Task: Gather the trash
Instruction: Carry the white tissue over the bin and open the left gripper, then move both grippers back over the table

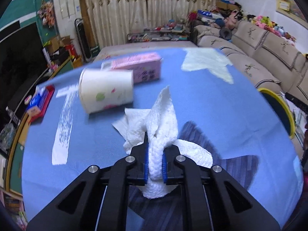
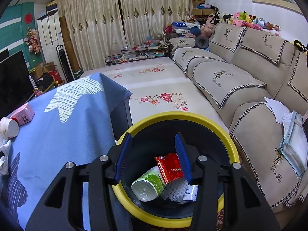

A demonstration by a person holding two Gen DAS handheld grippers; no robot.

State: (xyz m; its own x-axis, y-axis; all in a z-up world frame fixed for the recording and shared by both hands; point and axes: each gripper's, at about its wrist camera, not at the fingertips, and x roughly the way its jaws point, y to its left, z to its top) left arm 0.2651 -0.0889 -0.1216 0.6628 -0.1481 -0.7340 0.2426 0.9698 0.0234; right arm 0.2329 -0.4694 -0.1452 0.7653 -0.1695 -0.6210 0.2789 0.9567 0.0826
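White crumpled tissue [image 1: 161,134] clamped between blue pads of left claw [image 1: 155,144], jaws clenched on it; loose ends stick out ahead of tips and hang below. Paper cup [image 1: 105,90] on its side ahead-left of left claw, pink carton [image 1: 142,67] beyond it, both on blue-clothed desk [image 1: 211,96]. Right claw [image 2: 153,150] released, nothing between pads, over yellow-rimmed bin [image 2: 173,115]. Inside bin below tips: green-labelled bottle [image 2: 150,182], red wrapper [image 2: 170,167].

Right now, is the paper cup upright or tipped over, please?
Tipped: the paper cup lies on its side on the blue cloth.
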